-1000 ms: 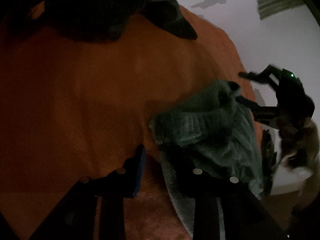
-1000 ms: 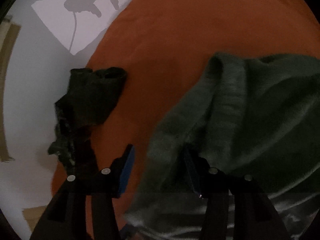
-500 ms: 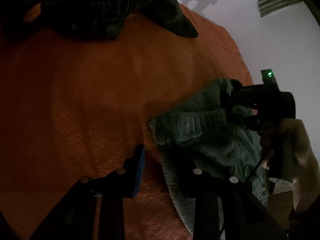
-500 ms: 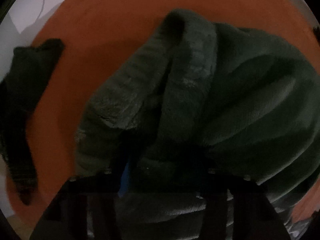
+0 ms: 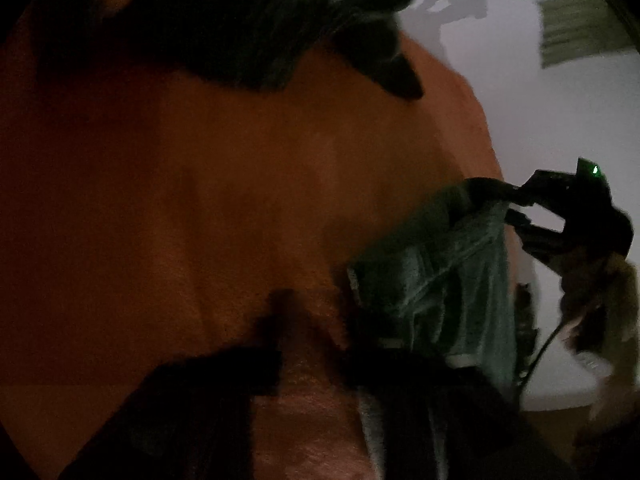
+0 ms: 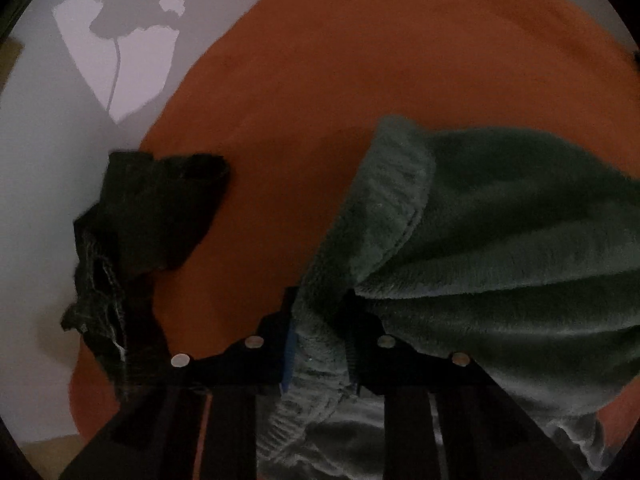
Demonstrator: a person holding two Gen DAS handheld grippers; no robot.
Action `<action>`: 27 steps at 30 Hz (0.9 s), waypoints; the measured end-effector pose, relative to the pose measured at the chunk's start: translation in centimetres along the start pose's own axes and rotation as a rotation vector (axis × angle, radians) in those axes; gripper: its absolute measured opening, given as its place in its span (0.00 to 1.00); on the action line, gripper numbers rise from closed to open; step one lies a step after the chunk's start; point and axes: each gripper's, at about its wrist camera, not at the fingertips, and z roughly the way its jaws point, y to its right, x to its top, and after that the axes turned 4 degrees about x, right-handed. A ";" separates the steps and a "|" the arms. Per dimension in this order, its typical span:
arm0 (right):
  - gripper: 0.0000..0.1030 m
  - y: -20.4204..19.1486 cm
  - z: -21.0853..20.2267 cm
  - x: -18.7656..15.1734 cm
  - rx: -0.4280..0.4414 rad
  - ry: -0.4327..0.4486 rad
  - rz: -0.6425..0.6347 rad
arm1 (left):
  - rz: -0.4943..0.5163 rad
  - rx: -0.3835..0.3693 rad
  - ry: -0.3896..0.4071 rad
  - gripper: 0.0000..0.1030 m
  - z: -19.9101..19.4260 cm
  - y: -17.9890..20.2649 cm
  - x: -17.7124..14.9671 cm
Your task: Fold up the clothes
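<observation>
A green fleece garment (image 6: 500,240) lies bunched on the orange blanket (image 6: 360,60). My right gripper (image 6: 324,320) is closing, and its pads pinch the garment's ribbed hem. From the left wrist view, the right gripper (image 5: 496,200) holds that hem raised at the garment's (image 5: 440,280) far corner. My left gripper (image 5: 316,320) is blurred and low in its own view. Its jaws are opening with only orange blanket (image 5: 160,200) between them. The green fabric drapes just past its right finger.
A dark crumpled garment (image 6: 160,208) hangs over the blanket's left edge, and dark clothes (image 5: 240,20) are heaped at the far side. A pale floor (image 6: 40,160) surrounds the blanket. A person's hand (image 5: 600,292) grips the right tool.
The right gripper dipped onto the green garment, shut on its hem and drew it up. The left jaws spread apart and the left view shifted sideways, now blurred.
</observation>
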 end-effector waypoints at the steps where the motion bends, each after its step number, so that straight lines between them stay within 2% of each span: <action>1: 0.19 -0.7 0.8 0.0 -0.012 -0.007 -0.005 | -0.003 -0.024 0.012 0.54 -0.3 0.0 0.2; 2: 0.19 -1.3 1.7 -0.1 -0.024 -0.015 -0.011 | 0.018 -0.027 0.027 0.62 -0.6 0.2 0.3; 4: 0.19 -1.6 2.7 0.1 -0.046 -0.021 -0.016 | 0.119 0.013 0.048 0.73 -0.7 1.7 0.5; 7: 0.19 -1.9 3.9 0.2 -0.068 -0.030 -0.012 | 0.195 0.090 0.050 0.72 0.3 3.5 0.8; 9: 0.19 -1.5 3.9 0.0 -0.074 -0.038 -0.017 | 0.219 0.142 0.041 0.19 1.4 4.5 1.0; 10: 0.19 -1.5 4.1 0.0 -0.076 -0.046 -0.023 | 0.222 0.159 0.042 0.13 1.6 4.7 1.1; 14: 0.19 -2.0 4.3 0.1 -0.066 -0.064 -0.034 | 0.182 0.157 0.135 0.11 -0.7 4.2 0.1; 17: 0.18 -2.7 3.9 0.1 -0.057 -0.062 -0.058 | 0.129 0.137 0.158 0.11 -1.8 3.3 0.4; 19: 0.18 -3.3 4.3 0.2 -0.074 -0.059 -0.080 | 0.102 0.172 0.180 0.09 -2.2 2.4 1.2; 20: 0.18 -3.4 4.8 0.3 -0.091 -0.062 -0.089 | 0.091 0.201 0.195 0.00 -2.3 1.9 1.6; 22: 0.18 -3.3 5.9 0.7 -0.125 -0.056 -0.098 | 0.065 0.248 0.215 0.00 -2.6 0.6 2.7; 23: 0.18 -2.8 6.1 0.8 -0.143 -0.051 -0.100 | 0.044 0.243 0.196 0.00 -2.6 -0.5 3.3; 24: 0.21 -2.5 6.6 0.9 -0.146 -0.065 -0.094 | 0.020 0.219 0.167 0.00 -2.6 -1.4 3.8; 26: 0.39 -2.5 7.5 0.9 -0.117 -0.097 -0.090 | -0.045 0.160 0.119 0.00 -3.0 -3.1 4.4; 27: 0.64 -2.8 7.8 0.8 -0.083 -0.109 -0.098 | -0.055 0.147 0.105 0.00 -3.2 -3.5 4.5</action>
